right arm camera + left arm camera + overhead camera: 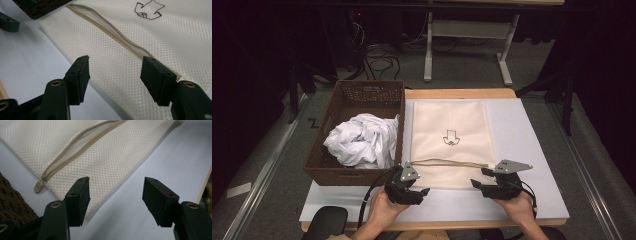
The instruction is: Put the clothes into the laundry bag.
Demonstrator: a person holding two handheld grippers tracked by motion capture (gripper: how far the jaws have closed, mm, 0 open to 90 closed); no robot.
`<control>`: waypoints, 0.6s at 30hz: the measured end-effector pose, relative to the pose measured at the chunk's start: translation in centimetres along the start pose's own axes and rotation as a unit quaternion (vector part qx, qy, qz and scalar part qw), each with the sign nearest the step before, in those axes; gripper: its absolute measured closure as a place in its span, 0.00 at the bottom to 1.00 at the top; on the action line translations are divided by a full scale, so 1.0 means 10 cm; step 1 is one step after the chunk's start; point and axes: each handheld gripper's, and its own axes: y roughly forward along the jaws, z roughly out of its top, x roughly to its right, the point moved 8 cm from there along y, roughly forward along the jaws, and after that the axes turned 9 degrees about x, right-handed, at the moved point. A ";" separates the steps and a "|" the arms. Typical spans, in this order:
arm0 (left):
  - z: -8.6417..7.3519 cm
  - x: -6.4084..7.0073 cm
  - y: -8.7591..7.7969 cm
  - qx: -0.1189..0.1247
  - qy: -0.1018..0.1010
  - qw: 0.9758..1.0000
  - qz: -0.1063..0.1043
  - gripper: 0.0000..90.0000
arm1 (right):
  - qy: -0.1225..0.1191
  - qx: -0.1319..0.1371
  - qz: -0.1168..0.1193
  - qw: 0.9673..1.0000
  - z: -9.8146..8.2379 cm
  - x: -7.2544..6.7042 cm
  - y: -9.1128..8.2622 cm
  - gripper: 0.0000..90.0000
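At the left of the high view sits a brown wicker basket (347, 172) holding a crumpled white garment (362, 140), which fills its near half. Just right of it, in the middle of the frame, a cream mesh laundry bag (452, 125) lies flat on the white table cover (532, 150), a small printed mark at its centre and its tan zipper (452, 162) running across the near end. The zipper looks unzipped, its edges gaping slightly (the right gripper view shows a pale slit along it), though how far it parts is hard to judge.

At lower centre-left the left gripper (414, 192) hovers off the bag's near left corner, jaws spread with nothing between them; its own view shows the zipper pull (38, 186) near the basket's edge. At lower right the right gripper (484, 182) hangs over the bag's near right corner, jaws wide apart and empty.

This looks like the approach step, before the bag is opened for the garment. Next, each gripper probably needs to descend and pinch a zipper edge.
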 end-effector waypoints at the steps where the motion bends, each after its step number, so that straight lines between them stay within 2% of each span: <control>1: 0.00 0.00 0.00 -0.001 0.001 1.000 0.000 0.43 | 0.000 -0.001 0.000 1.000 0.00 0.00 0.00 0.45; 12: 0.03 0.03 -0.02 0.006 0.000 1.000 -0.002 0.43 | 0.001 0.001 0.003 1.000 0.00 0.00 0.00 0.45; 18: 0.07 0.08 -0.05 0.007 0.002 1.000 -0.012 0.44 | 0.003 0.003 0.005 1.000 0.00 -0.01 0.00 0.45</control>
